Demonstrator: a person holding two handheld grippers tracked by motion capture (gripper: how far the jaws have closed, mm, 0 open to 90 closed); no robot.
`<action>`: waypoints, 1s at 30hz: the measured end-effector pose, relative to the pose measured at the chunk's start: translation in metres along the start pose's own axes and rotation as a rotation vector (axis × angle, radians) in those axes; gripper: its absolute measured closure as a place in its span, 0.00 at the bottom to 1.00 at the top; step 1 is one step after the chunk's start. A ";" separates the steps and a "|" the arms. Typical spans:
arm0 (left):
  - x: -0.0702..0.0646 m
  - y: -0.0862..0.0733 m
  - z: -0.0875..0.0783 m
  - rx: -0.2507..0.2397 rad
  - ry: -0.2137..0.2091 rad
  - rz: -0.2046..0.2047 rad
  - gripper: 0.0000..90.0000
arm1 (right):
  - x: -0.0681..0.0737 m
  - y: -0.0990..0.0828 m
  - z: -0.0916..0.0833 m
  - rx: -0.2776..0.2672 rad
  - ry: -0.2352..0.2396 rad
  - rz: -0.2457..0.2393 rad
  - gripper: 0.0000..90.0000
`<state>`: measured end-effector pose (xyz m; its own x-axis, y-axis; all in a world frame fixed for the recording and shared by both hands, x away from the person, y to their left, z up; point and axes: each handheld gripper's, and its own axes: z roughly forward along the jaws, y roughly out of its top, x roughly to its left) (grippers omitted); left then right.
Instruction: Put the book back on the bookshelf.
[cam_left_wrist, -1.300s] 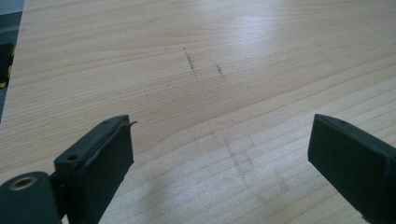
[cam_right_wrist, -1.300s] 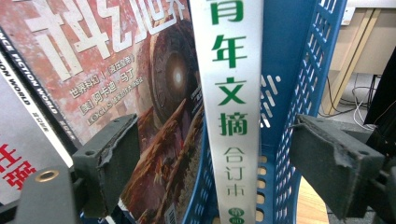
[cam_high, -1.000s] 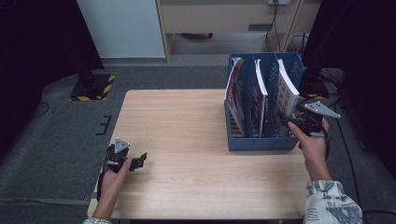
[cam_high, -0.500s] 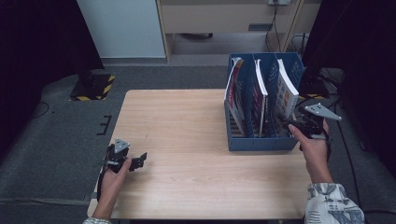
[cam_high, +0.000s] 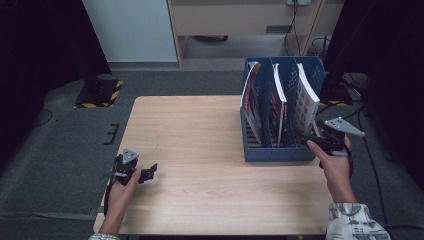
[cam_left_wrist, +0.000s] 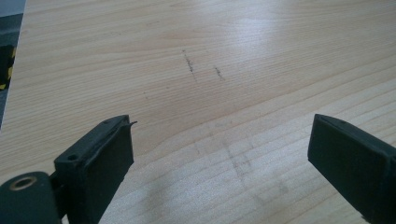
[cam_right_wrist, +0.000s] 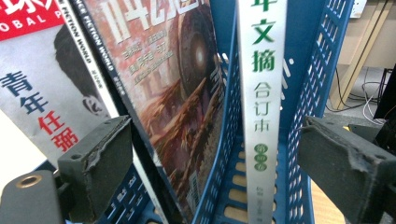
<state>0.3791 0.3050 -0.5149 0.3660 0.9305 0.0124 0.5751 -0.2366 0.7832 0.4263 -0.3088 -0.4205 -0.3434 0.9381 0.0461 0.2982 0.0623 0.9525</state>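
A blue three-slot magazine rack (cam_high: 272, 150) stands at the right side of the wooden table (cam_high: 200, 130), with a magazine or book upright in each slot. My right gripper (cam_high: 312, 141) is open at the rack's near right corner. In the right gripper view its jaws straddle a white-spined book (cam_right_wrist: 261, 93) in the rightmost slot, without touching it, and a magazine with a brownish cover (cam_right_wrist: 173, 88) leans in the slot beside. My left gripper (cam_high: 150, 172) rests open near the table's front left, over bare wood (cam_left_wrist: 210, 93).
A white cabinet (cam_high: 127, 30) and a wooden unit (cam_high: 240, 20) stand beyond the table. A black stand with yellow-striped base (cam_high: 97, 92) sits on the grey floor at left. Cables (cam_high: 360, 100) trail at the right of the rack.
My right gripper has shifted slightly toward the rack's right end. The left gripper has stayed put.
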 end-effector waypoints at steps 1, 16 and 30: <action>0.000 0.000 0.000 0.000 0.000 0.000 0.07 | 0.001 -0.001 -0.001 -0.002 0.001 0.002 0.12; -0.001 0.000 0.001 -0.001 0.000 0.000 0.07 | 0.024 -0.015 -0.010 0.024 0.043 0.002 0.12; -0.003 0.001 0.001 0.002 -0.014 0.007 0.07 | 0.041 -0.014 -0.014 0.048 0.079 -0.003 0.11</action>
<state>0.3793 0.3015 -0.5146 0.3801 0.9249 0.0093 0.5739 -0.2437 0.7818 0.3951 -0.2757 -0.4273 -0.4128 0.9082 0.0690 0.3385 0.0826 0.9373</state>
